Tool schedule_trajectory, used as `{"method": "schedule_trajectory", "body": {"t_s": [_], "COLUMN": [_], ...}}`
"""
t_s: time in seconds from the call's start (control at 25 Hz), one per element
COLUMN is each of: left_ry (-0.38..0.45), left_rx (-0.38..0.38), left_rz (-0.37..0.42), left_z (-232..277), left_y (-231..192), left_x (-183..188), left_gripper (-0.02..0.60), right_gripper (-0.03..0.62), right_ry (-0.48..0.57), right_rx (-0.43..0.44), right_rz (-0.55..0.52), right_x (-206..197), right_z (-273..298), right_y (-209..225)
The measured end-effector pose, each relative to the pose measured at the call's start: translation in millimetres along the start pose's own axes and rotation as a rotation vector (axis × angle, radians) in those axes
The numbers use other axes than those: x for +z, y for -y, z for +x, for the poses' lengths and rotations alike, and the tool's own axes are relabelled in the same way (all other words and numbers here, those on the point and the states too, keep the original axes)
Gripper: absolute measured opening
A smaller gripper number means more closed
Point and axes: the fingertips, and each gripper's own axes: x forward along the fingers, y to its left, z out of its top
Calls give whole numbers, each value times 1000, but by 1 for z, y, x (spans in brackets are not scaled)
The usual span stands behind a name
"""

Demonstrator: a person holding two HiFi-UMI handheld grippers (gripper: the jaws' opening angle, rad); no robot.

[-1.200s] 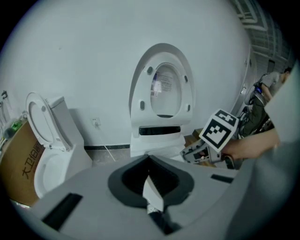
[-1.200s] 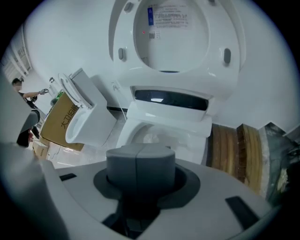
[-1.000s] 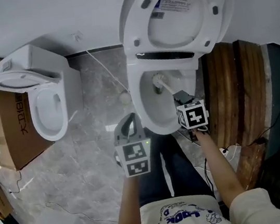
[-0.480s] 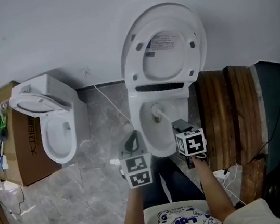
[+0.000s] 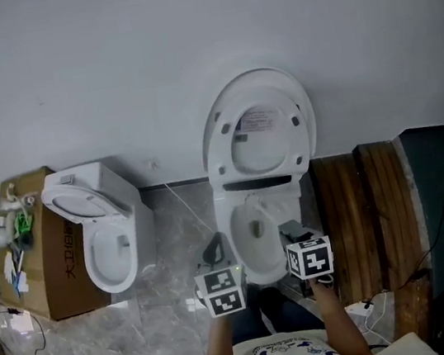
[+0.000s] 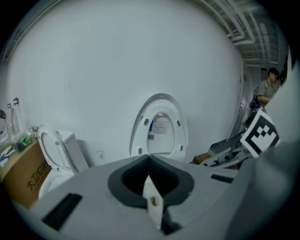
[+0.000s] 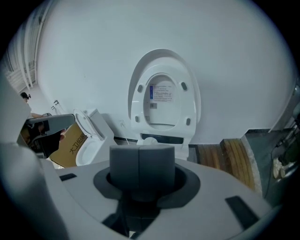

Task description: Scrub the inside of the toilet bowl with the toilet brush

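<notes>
Both grippers hang low in the centre of the head view, right at the near end of the toilet bowl (image 5: 237, 245). The raised lid (image 5: 258, 129) leans on the wall above it.

The left gripper (image 5: 214, 253) sits at the bowl's lower left edge. Its own view shows the dark jaws closed to a point, with nothing between them.

The right gripper (image 5: 291, 235) sits at the lower right edge, a shade higher in the frame and, by my reading, the nearer of the two to the rim. In the right gripper view its pads (image 7: 124, 168) are pressed flat together along a centre seam.

The toilet brush itself is hard to find. No handle shows between those pads. A faint dark patch in the bowl could be the brush head or just the drain, and I cannot say which.

The relation that matters is this: the bowl opens straight ahead of both grippers, up-frame, and between them. Its long axis runs from the near rim up toward the hinge. A scrubbing stroke would therefore travel forward, down and slightly left from the right gripper.

At left stand a second toilet (image 5: 92, 251) and a cardboard box (image 5: 48, 267), well clear of the work. Wooden boards (image 5: 362, 217) lie just right of the bowl.
</notes>
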Motion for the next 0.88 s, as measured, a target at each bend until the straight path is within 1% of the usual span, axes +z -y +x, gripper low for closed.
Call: {"method": "schedule_trajectory", "body": {"t_s": [0.4,0.68,0.88], "left_ry": [75,100,109], "left_rx": [12,23,28], "left_rz": [20,34,36], "left_z": [-21,-33,-41], "left_y": [2,3,2], "left_x": [43,58,61], "left_gripper": [3,3,3], "right_gripper": [166,166,167], "right_ry": [102,165,183], "right_rx": [11,37,44], "right_rz": [-6,16,17], "right_x": [31,45,47], "right_z": [-42,-64,-70], "right_y": [-3,-4,-6]}}
